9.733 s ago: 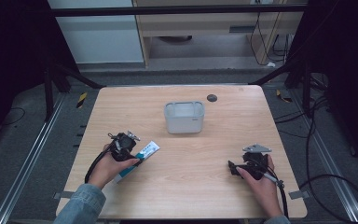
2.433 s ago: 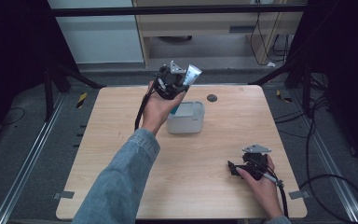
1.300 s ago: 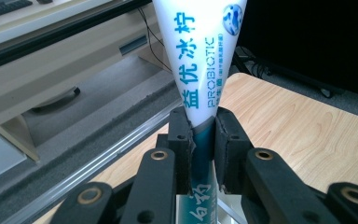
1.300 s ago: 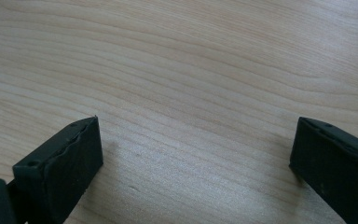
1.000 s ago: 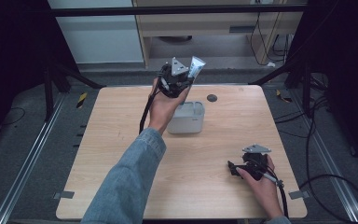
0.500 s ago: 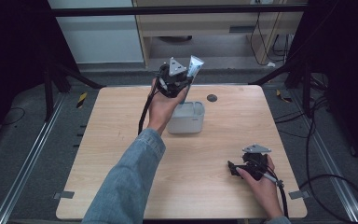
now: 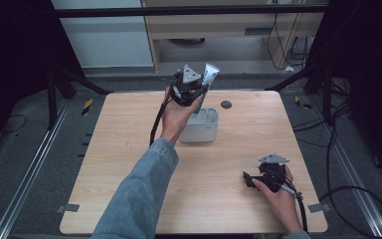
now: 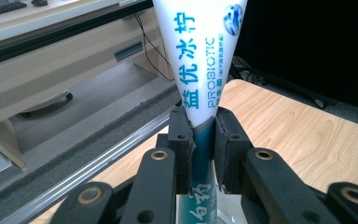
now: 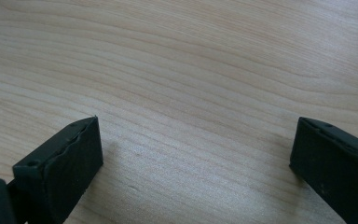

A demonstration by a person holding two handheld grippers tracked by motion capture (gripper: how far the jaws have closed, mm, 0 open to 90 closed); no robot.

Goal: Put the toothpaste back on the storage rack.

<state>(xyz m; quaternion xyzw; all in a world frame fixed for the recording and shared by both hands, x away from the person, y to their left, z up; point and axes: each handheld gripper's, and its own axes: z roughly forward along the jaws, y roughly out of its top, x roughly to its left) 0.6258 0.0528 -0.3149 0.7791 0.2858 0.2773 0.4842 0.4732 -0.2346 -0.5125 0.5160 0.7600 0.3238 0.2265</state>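
Note:
My left gripper [image 7: 199, 91] is raised above the far middle of the table, shut on a white and teal toothpaste tube [image 7: 209, 74] that points up and away, its flat crimped end uppermost. In the left gripper view the black pads pinch the toothpaste tube [image 8: 204, 70] low on its body, at my left gripper [image 8: 204, 140]. Just below the hand sits a white square container [image 7: 201, 128] on the wooden table [image 7: 129, 144]. My right gripper [image 7: 247, 179] rests on the table at the near right. Its jaws stand wide apart over bare wood in the right gripper view, my right gripper [image 9: 193, 154] holding nothing.
A small dark round disc [image 7: 226, 104] lies on the table behind and to the right of the container. Black frame posts stand at the table's far corners. Cables trail on the floor at right.
Over the last second the left hand has barely shifted, with the tube still held above the container. The right gripper has stayed in place.

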